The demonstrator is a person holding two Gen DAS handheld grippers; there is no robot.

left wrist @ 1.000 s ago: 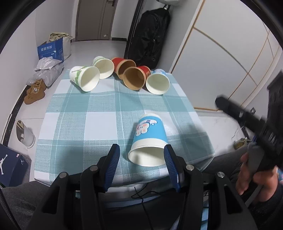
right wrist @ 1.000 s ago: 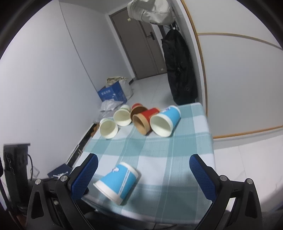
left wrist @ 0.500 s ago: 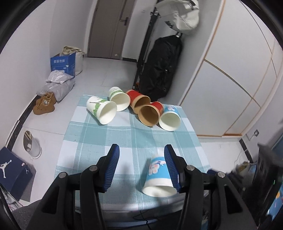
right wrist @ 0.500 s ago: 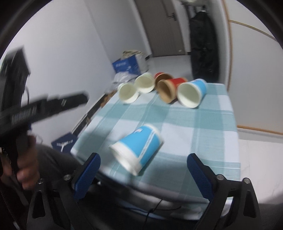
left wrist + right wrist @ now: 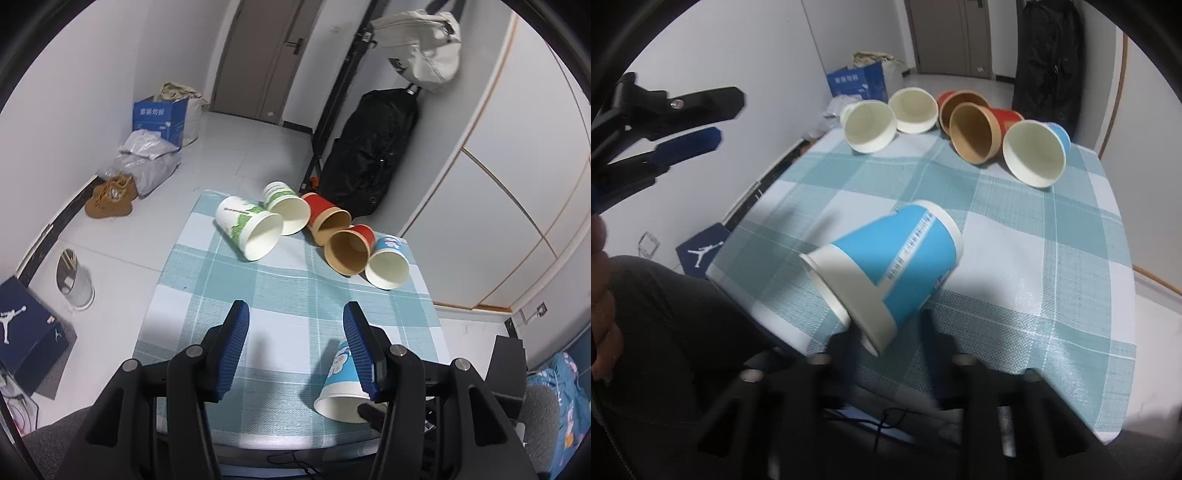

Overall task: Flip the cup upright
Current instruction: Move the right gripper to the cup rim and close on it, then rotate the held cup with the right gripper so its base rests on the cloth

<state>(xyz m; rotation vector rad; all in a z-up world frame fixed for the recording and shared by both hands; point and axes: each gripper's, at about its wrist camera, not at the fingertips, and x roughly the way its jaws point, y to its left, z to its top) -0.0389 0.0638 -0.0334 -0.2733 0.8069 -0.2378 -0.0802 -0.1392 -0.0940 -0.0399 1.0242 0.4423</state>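
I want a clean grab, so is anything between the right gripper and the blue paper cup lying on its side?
Nothing visible. The right gripper is at the rim of the blue paper cup; the five other cups lie well beyond it.

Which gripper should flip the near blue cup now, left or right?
Right. The right gripper is already at the blue cup's rim, with one finger reaching into its mouth. The left gripper hangs open above the cloth, with the cup off to its side.

blue cups (image 5: 341, 384): 2 | red cups (image 5: 325, 218): 2 | white-green cups (image 5: 247, 230): 2
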